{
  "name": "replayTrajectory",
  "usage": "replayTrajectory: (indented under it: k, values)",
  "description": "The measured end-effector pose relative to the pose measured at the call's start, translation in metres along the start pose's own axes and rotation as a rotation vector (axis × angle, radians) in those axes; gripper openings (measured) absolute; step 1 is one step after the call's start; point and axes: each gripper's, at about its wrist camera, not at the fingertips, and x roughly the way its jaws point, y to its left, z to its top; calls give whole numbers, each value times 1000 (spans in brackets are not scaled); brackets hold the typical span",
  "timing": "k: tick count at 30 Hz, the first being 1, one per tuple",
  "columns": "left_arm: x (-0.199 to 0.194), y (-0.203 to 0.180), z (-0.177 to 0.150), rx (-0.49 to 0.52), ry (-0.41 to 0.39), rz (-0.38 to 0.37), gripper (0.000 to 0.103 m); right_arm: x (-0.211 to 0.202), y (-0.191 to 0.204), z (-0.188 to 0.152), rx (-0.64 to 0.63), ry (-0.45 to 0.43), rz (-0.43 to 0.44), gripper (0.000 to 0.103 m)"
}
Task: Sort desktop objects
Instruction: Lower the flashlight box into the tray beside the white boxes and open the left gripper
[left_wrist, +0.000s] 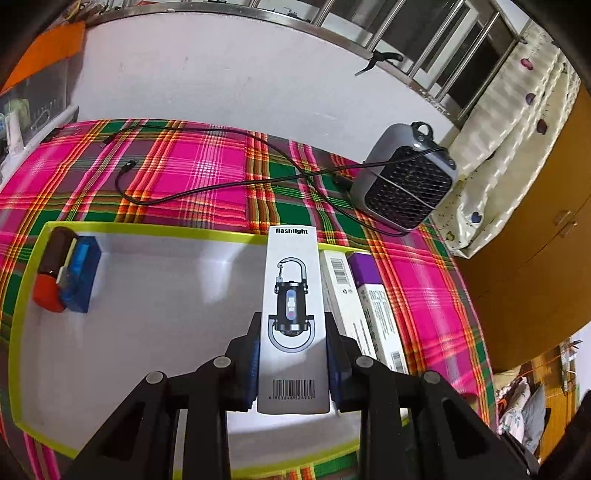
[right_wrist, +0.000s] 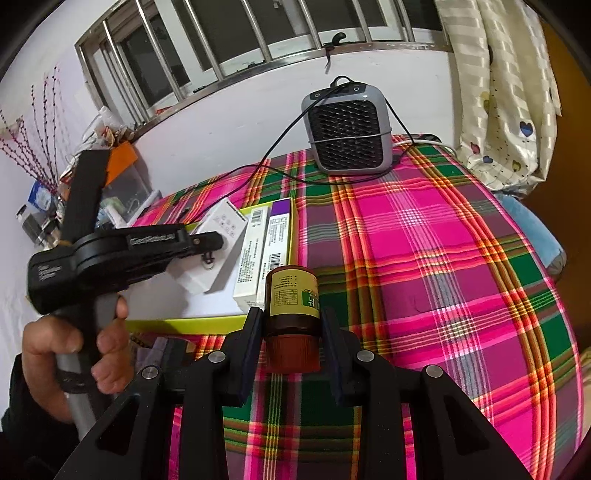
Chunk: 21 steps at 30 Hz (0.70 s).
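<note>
Pink, green and orange checked cloth (left_wrist: 207, 173) covers the tabletop, and a white tray with a yellow-green rim (left_wrist: 147, 228) lies on it. The left tool (left_wrist: 291, 354) has its two fingers pressed on the sides of a tall white flashlight box (left_wrist: 291, 314), gripping it low over the tray floor; whether the box touches the floor cannot be told. Just to the right of the flashlight box, inside the tray, lie a white box with a barcode (left_wrist: 341, 295) and a purple and white box (left_wrist: 376, 314), side by side. At the tray's far left end sit a dark bottle with a red cap (left_wrist: 51, 273) and a blue box (left_wrist: 83, 273), touching each other. The right tool (right_wrist: 291, 328) grips a brown bottle with a yellow label (right_wrist: 293, 295) by its neck, its red cap pointing toward the camera, just beside the tray's near right corner. A hand (right_wrist: 70, 354) holds the left tool's handle. A grey fan heater (right_wrist: 347, 129) stands behind the tray near the wall, with a black cord (left_wrist: 221, 184) running across the cloth.
</note>
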Motion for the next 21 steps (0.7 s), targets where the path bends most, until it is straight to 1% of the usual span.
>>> replayTrajectory:
  k: [6, 8, 10, 12, 14, 17, 21]
  values:
    - [19, -3, 0, -7, 33, 9, 30, 4, -3, 0, 5, 7, -7, 33]
    - [20, -3, 0, -7, 38, -6, 30, 8, -6, 1, 10, 11, -13, 33]
    - [18, -4, 1, -7, 35, -28, 33, 12, -7, 3, 13, 13, -17, 33]
    - [11, -6, 4, -1, 14, -48, 40, 16, -9, 4, 18, 15, -19, 33]
    - [6, -8, 6, 8, -4, -65, 43, 19, -9, 5, 20, 16, -20, 33]
    - [1, -9, 7, 17, -12, -82, 43, 21, -10, 6, 20, 19, -20, 33]
    - [-4, -1, 3, -6, -2, -113, 43, 26, -13, 8, 24, 21, -30, 33]
